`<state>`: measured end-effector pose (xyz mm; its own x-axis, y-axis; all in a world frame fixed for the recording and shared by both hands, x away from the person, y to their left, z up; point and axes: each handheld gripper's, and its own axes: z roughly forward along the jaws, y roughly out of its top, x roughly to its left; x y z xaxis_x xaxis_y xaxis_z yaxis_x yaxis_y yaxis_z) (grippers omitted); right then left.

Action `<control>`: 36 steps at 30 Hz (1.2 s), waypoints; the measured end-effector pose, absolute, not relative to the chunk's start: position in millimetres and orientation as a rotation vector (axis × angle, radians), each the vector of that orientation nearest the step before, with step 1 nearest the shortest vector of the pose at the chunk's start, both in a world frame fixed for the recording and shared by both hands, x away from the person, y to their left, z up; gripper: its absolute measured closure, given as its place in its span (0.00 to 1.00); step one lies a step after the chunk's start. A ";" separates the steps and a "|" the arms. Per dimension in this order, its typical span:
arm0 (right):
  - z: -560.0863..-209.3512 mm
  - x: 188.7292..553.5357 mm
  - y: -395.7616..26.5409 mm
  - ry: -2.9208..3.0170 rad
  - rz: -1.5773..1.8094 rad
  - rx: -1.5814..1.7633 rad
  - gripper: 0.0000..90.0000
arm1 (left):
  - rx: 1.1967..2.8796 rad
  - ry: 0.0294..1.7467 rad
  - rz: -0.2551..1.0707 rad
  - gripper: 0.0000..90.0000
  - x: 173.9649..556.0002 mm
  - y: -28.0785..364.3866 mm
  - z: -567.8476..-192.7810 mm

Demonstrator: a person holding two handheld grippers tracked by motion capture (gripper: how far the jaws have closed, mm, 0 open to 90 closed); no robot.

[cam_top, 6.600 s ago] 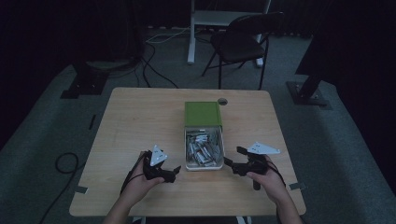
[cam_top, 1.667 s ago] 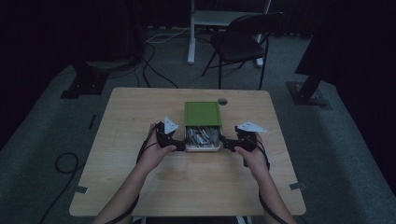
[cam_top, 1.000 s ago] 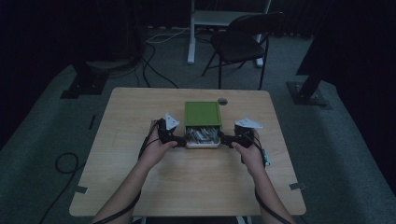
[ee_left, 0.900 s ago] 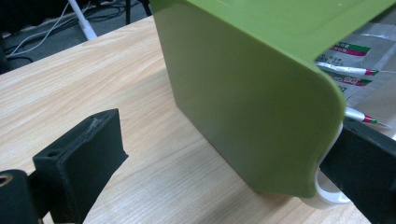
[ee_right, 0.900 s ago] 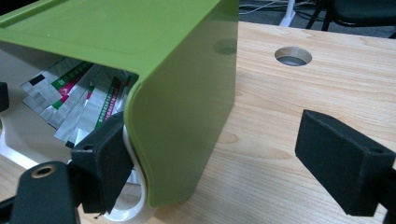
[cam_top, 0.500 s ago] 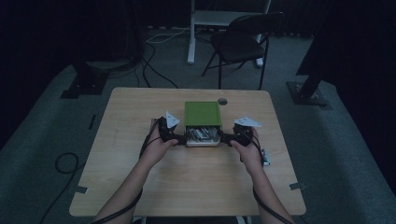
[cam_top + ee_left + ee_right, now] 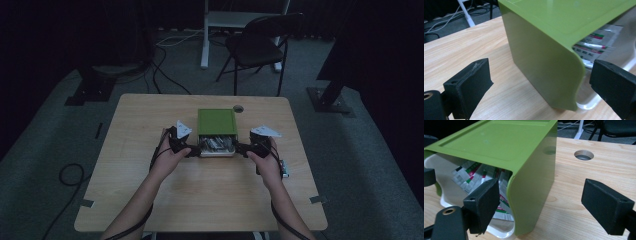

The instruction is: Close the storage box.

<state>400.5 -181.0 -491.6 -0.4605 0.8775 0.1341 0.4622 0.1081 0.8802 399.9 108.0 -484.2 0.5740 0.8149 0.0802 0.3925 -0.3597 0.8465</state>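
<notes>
- The green drawer box [image 7: 216,121] is sitting near the middle of the wooden table [image 7: 200,195], and its white drawer [image 7: 217,152] is poking out of the front towards me, partly open.
- Inside that drawer, silvery sachets [image 7: 475,176] with red and green print are lying in a loose heap, half tucked under the green shell.
- I'm bringing my left gripper [image 7: 541,87] in at the box's left front corner; its jaws are standing wide apart, one out over bare table, the other by the drawer's white rim, and they're holding nothing.
- I'm working my right gripper [image 7: 549,207] in at the opposite corner, jaws just as wide; one jaw is hanging in front of the drawer mouth, the other out over the tabletop, gripping nothing.
- I'm flanking the box from both sides, I'd say so that I can steady the shell and handle the drawer evenly without skewing it.
- Beyond the box, a round cable hole [image 7: 584,155] is sitting in the tabletop, well clear of my work.
- Farther back, a dark folding chair [image 7: 260,45] is standing on the floor.
</notes>
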 end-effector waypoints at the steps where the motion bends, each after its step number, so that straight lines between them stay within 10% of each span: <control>1: -491.4 399.7 -182.0 1.975 1.314 1.293 0.16 | 1.970 0.969 0.638 0.05 398.7 108.4 -483.9; 36: -497.0 365.9 -219.5 1.976 1.255 1.280 0.16 | 1.911 1.016 0.662 0.05 368.0 143.5 -480.0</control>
